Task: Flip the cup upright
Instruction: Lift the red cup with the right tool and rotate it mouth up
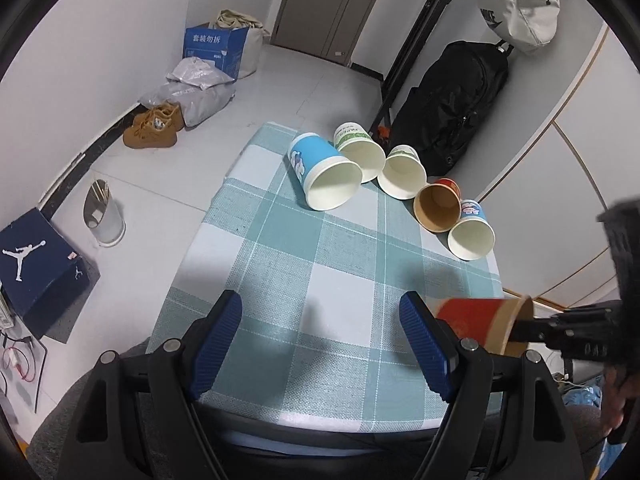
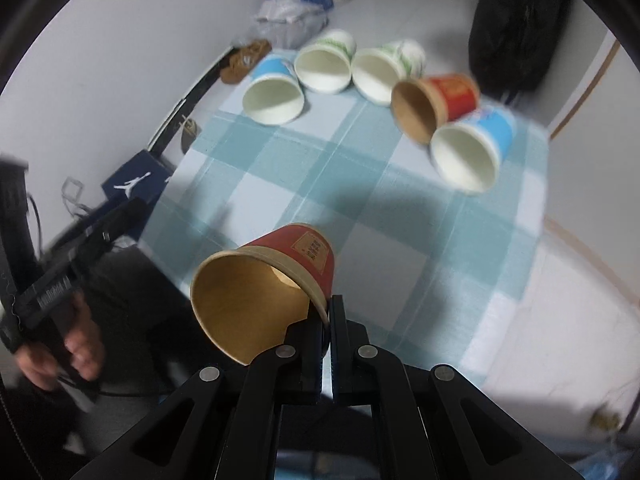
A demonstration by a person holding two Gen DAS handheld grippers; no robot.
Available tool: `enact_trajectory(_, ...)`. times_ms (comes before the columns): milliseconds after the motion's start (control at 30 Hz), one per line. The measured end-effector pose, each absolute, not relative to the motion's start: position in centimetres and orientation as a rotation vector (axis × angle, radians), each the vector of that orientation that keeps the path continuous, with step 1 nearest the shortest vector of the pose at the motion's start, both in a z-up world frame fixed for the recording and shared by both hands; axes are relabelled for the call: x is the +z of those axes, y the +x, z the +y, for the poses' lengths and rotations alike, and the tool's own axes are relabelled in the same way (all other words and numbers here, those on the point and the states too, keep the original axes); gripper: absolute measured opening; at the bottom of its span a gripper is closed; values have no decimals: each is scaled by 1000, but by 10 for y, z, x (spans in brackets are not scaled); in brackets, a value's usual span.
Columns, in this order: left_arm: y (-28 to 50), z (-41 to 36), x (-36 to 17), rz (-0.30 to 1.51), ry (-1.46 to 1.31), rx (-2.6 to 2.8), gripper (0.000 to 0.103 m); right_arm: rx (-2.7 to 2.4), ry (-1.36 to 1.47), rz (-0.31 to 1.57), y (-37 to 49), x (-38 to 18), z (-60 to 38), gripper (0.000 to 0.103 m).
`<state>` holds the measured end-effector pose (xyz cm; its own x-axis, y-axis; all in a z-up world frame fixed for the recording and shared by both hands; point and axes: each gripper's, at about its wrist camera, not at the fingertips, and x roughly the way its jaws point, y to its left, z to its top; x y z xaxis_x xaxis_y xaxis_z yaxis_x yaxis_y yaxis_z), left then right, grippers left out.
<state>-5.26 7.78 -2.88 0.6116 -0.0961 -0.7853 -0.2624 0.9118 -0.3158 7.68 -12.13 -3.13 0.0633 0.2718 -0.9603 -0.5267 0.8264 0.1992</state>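
Observation:
My right gripper (image 2: 329,312) is shut on the rim of a red paper cup (image 2: 280,280) with a brown inside, held tilted on its side above the near part of the checked tablecloth (image 2: 360,208). The same red cup (image 1: 480,322) shows at the right in the left wrist view, with the right gripper (image 1: 520,330) pinching its rim. My left gripper (image 1: 320,332) is open and empty over the near cloth. Several more cups lie on their sides at the far end: a blue one (image 1: 324,172), two green-and-white ones (image 1: 360,148) (image 1: 402,172), a red one (image 1: 438,204) and a small blue one (image 1: 472,232).
The table (image 1: 240,184) is narrow, with floor to its left. On the floor are a navy shoebox (image 1: 40,272), a white bin (image 1: 104,216), brown shoes (image 1: 154,128) and a blue carton (image 1: 214,48). A black backpack (image 1: 452,104) leans beyond the table's far right corner.

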Motion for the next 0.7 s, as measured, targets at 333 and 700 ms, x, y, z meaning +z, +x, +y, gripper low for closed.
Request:
enact_trajectory(333, -43, 83, -29, 908, -443, 113, 78, 504, 8, 1611, 132, -74, -107, 2)
enact_trajectory(700, -40, 76, -32, 930, -420, 102, 78, 480, -5, 1633, 151, -82, -93, 7)
